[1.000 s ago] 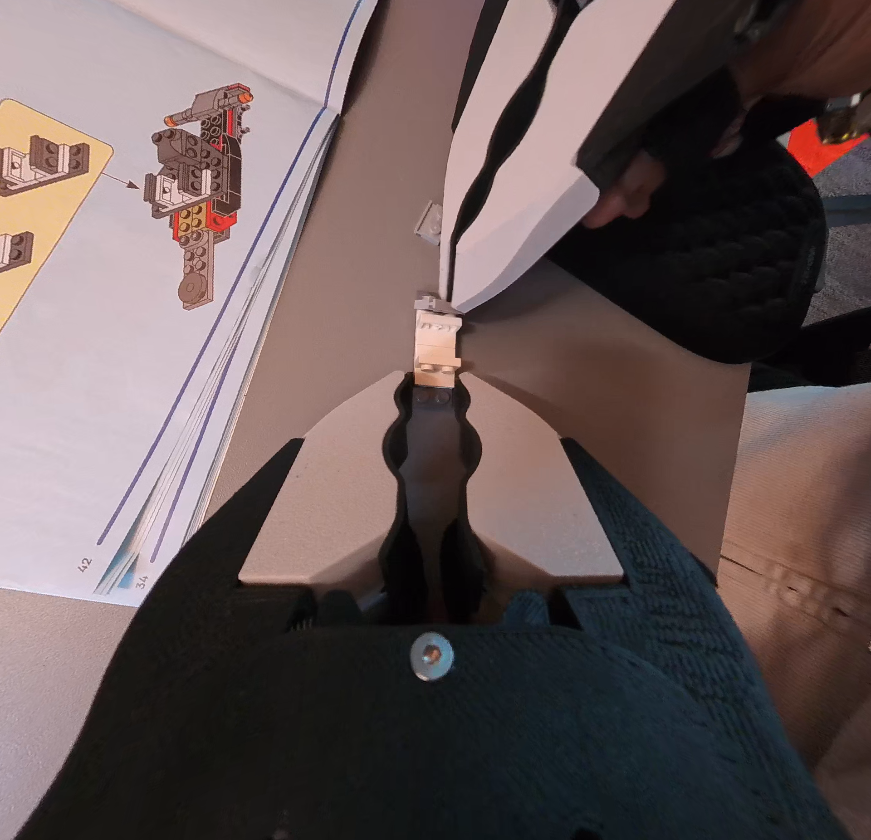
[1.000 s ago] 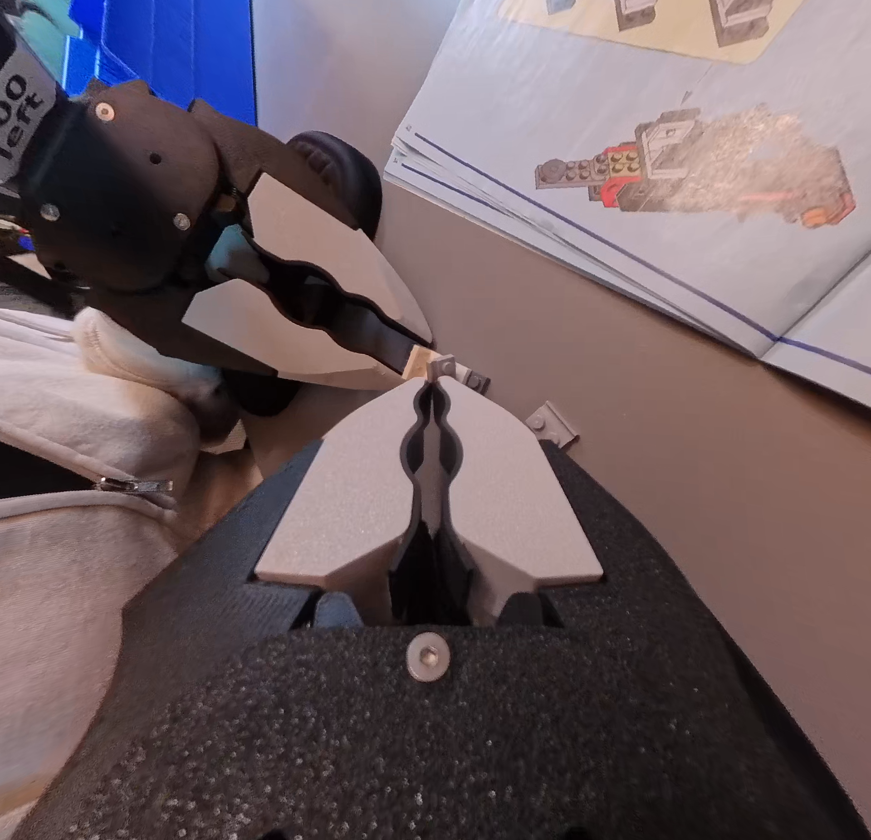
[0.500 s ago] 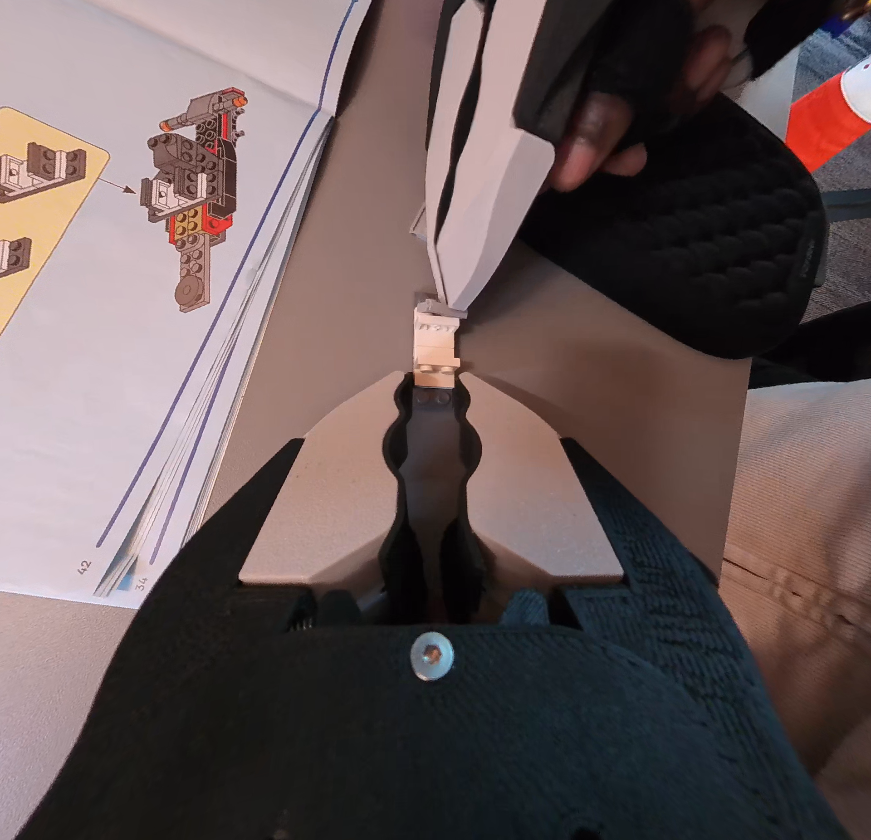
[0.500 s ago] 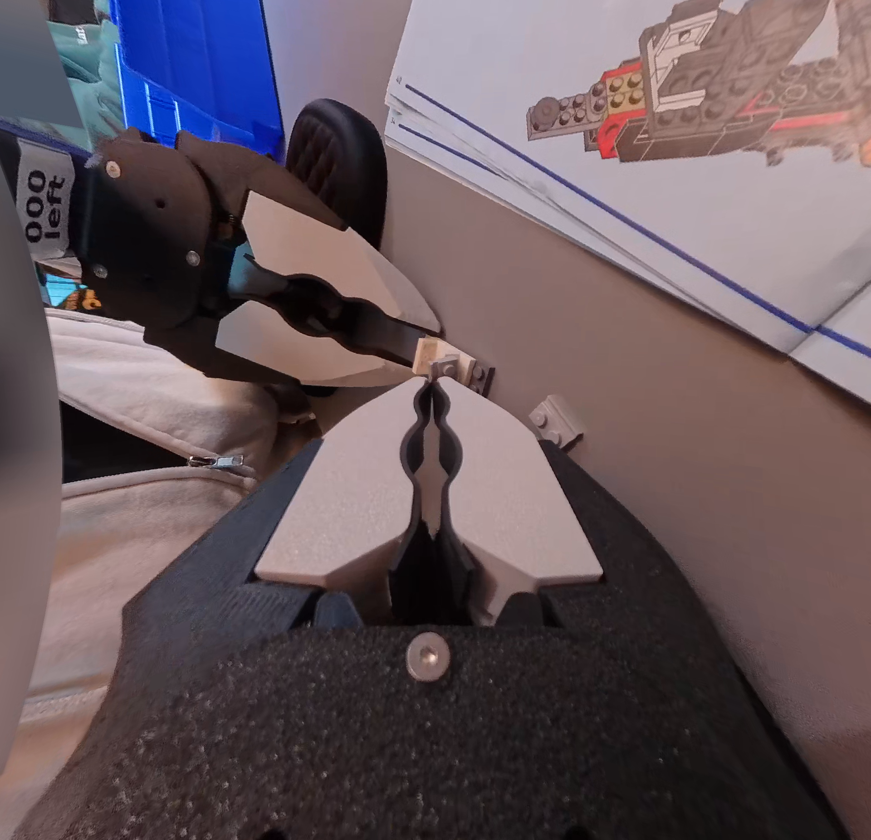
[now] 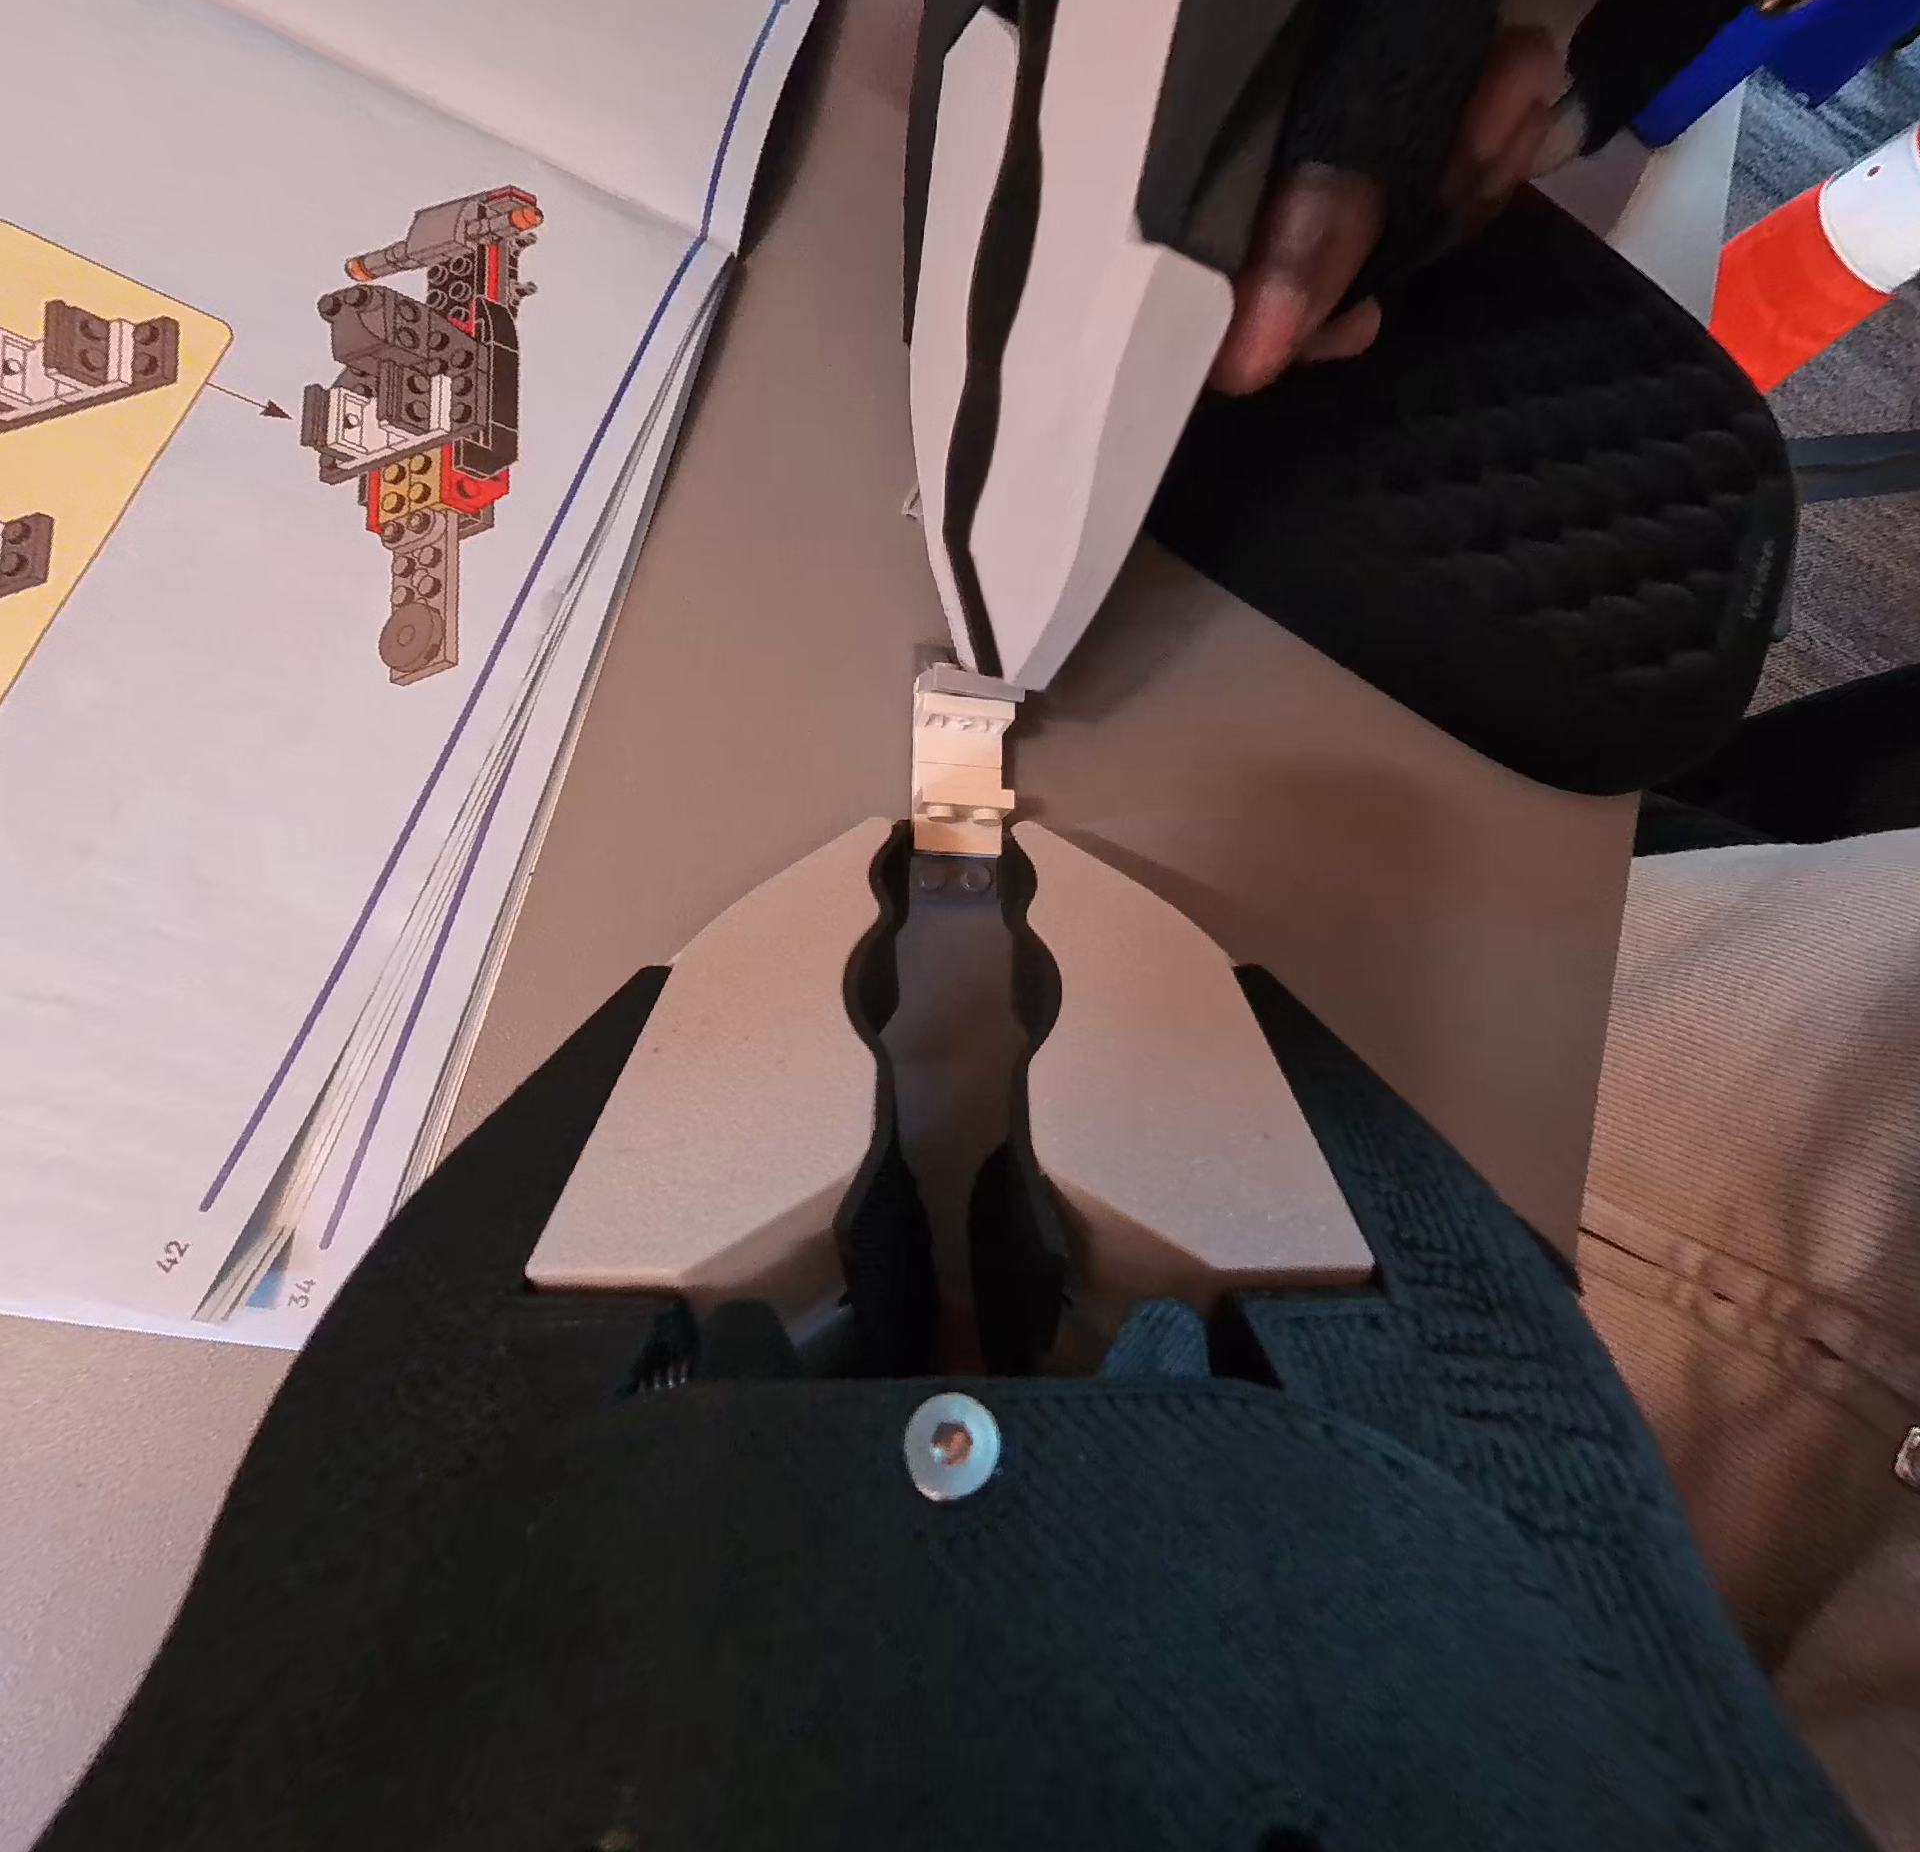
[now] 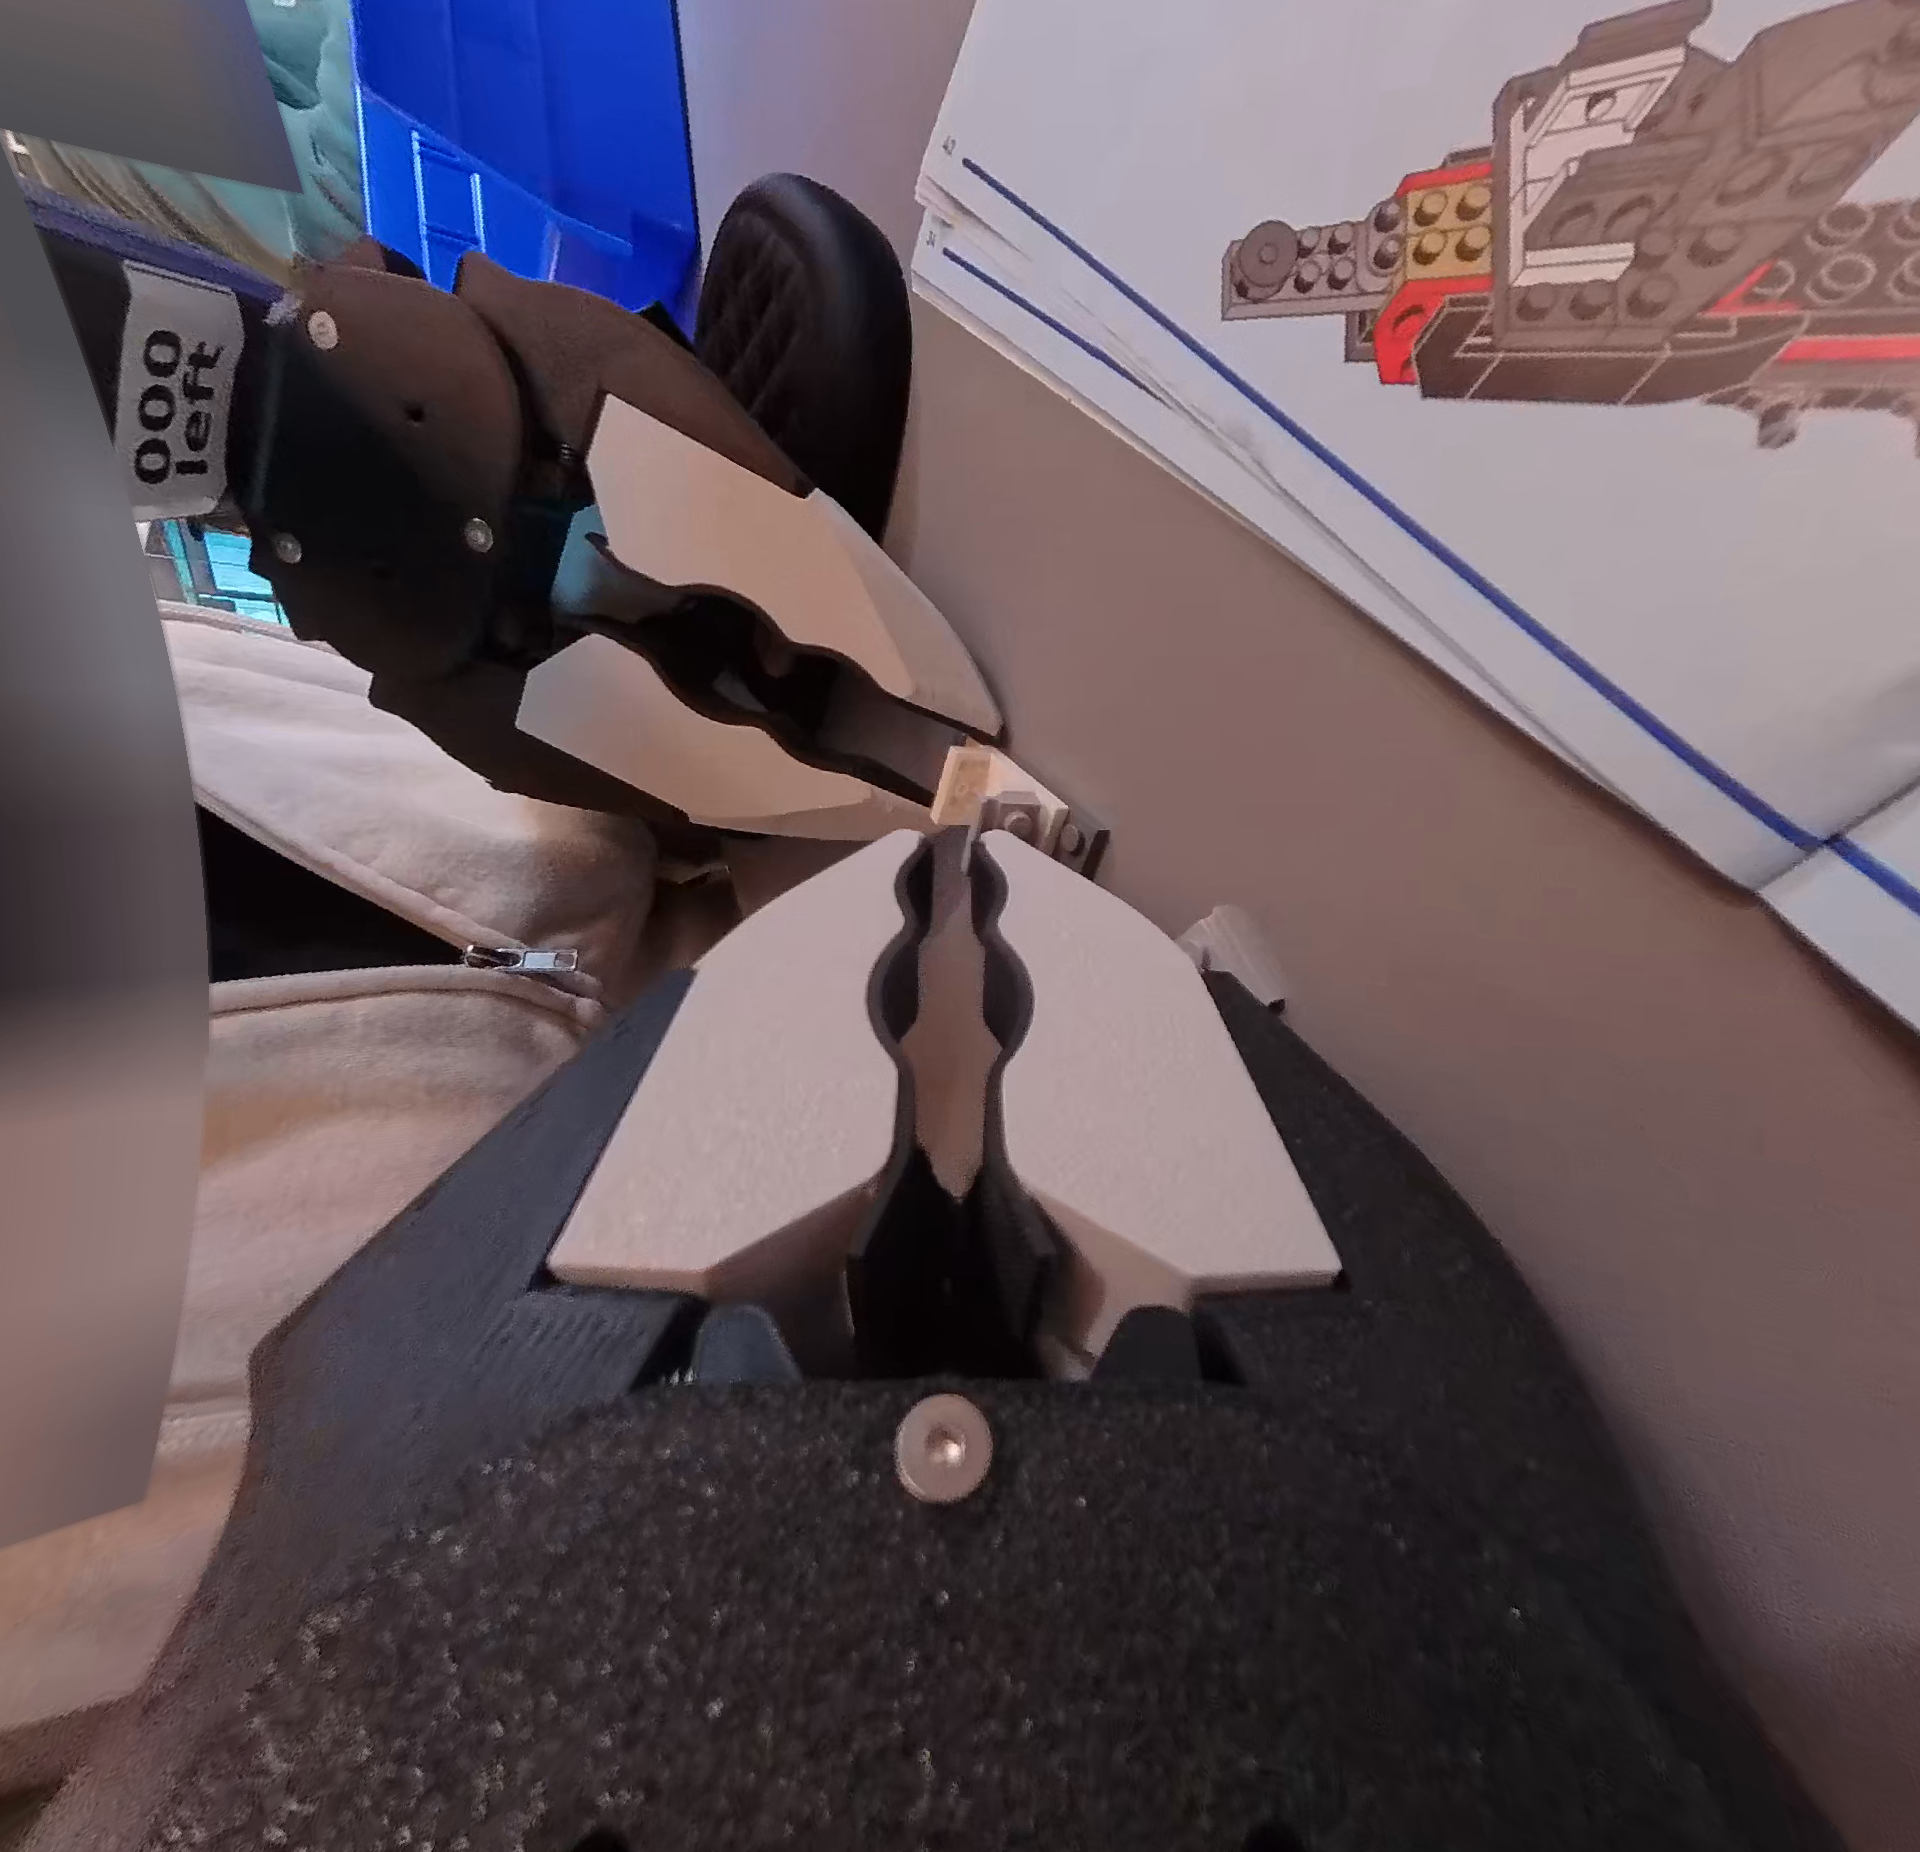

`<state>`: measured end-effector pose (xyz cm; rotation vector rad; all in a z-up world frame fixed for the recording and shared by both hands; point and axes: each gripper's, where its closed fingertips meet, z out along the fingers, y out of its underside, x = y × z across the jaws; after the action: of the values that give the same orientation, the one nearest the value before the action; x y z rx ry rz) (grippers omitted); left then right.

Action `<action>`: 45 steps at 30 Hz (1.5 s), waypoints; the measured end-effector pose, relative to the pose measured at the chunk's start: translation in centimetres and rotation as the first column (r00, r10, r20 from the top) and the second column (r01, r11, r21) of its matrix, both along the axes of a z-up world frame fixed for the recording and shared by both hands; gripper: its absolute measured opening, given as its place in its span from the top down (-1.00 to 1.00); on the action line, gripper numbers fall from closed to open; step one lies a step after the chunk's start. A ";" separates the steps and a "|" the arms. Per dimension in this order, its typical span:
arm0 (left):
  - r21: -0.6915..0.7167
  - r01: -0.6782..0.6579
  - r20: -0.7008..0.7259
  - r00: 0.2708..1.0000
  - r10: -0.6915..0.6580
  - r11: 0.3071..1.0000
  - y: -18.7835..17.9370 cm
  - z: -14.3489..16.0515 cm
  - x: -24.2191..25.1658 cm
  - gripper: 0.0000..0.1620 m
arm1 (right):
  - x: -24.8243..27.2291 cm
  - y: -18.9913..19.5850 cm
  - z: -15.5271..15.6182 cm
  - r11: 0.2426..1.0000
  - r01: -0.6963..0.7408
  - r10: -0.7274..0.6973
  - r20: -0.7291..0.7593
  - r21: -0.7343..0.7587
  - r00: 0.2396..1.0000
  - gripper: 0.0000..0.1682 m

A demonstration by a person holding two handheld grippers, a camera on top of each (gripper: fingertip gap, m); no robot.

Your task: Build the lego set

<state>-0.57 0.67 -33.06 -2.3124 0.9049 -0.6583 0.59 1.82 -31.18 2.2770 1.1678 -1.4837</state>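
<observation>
Now the left gripper [image 5: 961,828] clamps the white brick [image 5: 961,763], meeting the right gripper [image 6: 961,844] clenching a grey plate [image 6: 1023,820].

Fairly bright, warm indoor light, even overall. Soft shadows on table [image 5: 748,722] just beyond left gripper [image 5: 961,828] tips, darker patch off to its right. No harsh glare on instruction booklet [image 5: 260,659], page print crisp. Heavy fisheye bending near edges in both views. Right wrist view: booklet [image 6: 1558,244] drawing soft and smeared beyond right gripper [image 6: 961,846], gripper body grainy up close.
</observation>
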 end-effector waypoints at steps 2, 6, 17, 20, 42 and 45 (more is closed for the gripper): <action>-0.001 -0.001 0.001 1.000 0.001 1.000 0.0 0.0 0.0 0.80 | 0.0 -0.1 0.2 1.000 0.002 -0.002 -0.008 0.004 1.000 0.87; -0.002 -0.001 0.001 1.000 0.001 1.000 0.0 0.0 0.0 0.80 | 0.0 -0.3 0.3 0.996 0.013 -0.013 -0.004 0.091 1.000 0.82; 0.000 0.000 0.000 1.000 0.000 1.000 0.0 0.0 0.0 0.79 | 0.1 -0.4 0.3 0.982 0.051 -0.044 -0.044 0.182 0.998 0.80; 0.000 0.000 0.000 1.000 0.000 1.000 0.0 0.0 0.0 0.79 | 0.1 -0.4 0.3 0.983 0.040 -0.033 -0.043 0.180 0.999 0.80; 0.000 -0.001 0.001 1.000 0.001 1.000 0.0 0.0 0.0 0.79 | 0.2 -0.3 0.4 0.984 -0.012 0.019 -0.034 0.176 0.999 0.79; -0.001 -0.001 0.001 1.000 0.001 1.000 0.0 0.0 0.0 0.79 | 0.3 -0.1 0.6 0.983 -0.004 0.011 -0.035 0.186 0.999 0.79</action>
<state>-0.54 0.68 -33.04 -2.3126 0.9027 -0.6597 0.89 1.76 -30.63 2.3690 1.3773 -1.4757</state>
